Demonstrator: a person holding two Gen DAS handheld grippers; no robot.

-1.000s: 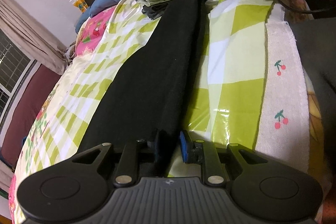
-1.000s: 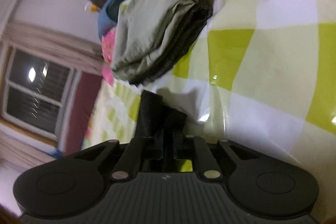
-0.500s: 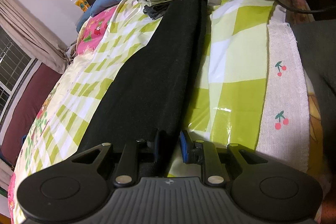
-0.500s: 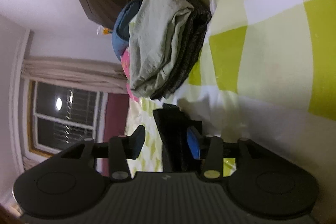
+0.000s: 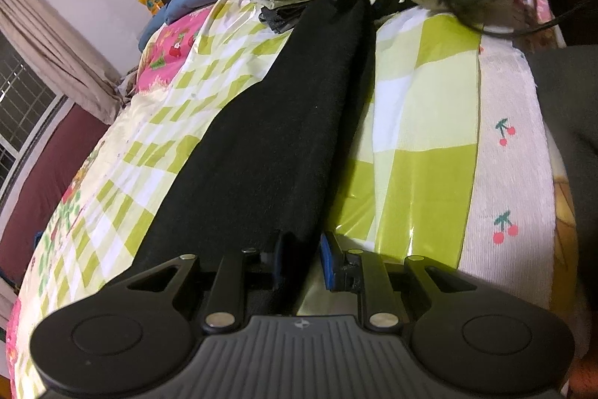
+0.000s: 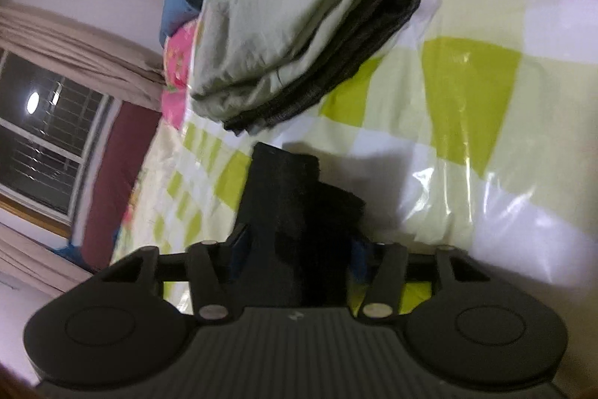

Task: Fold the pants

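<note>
Closing right hand-held gripper [image 6: 295, 249] pads lie mostly hidden behind black pants [image 6: 295, 212].

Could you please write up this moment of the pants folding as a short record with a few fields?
Surface: bed with green checked cover
Garment: black pants, laid out long across the cover
Left gripper: holds the near end of the pants
Right gripper: jaws closing, far end of the pants between them
Other clothes: folded pile beyond the far end
Fold: not yet made
</note>
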